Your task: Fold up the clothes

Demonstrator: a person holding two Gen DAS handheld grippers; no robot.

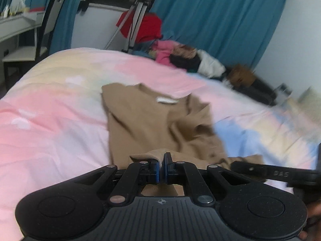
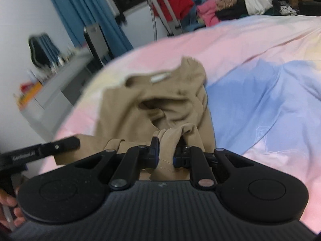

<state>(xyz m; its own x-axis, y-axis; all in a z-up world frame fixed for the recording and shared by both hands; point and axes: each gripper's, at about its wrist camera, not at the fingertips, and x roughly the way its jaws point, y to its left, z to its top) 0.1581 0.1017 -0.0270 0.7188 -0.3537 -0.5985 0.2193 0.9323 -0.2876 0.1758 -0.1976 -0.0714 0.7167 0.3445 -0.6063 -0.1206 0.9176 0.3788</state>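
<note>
Room: bedroom, blue curtains (image 1: pixel 220 20), white wall, tripod (image 1: pixel 136 20) at the far side.
Bed (image 1: pixel 50 110): pastel pink, blue and yellow cover, rumpled.
Tan shirt (image 1: pixel 152 120): lying mid-bed, collar with white label (image 1: pixel 165 100) at the far end, near hem lifted and bunched.
Left gripper (image 1: pixel 161 160): fingers clenched on a thin fold of the shirt's near edge.
Right gripper (image 2: pixel 166 146): fingers grasping a thicker wad of the same hem.
Clothes pile (image 1: pixel 180 58): pink, red, white and dark garments, far edge of bed.
Chair (image 1: pixel 40 40): beside the bed, near a white desk.

Right tongs (image 2: pixel 165 150) pinch a tan shirt (image 2: pixel 152 104) over the pastel bedspread (image 2: pixel 260 92).
</note>
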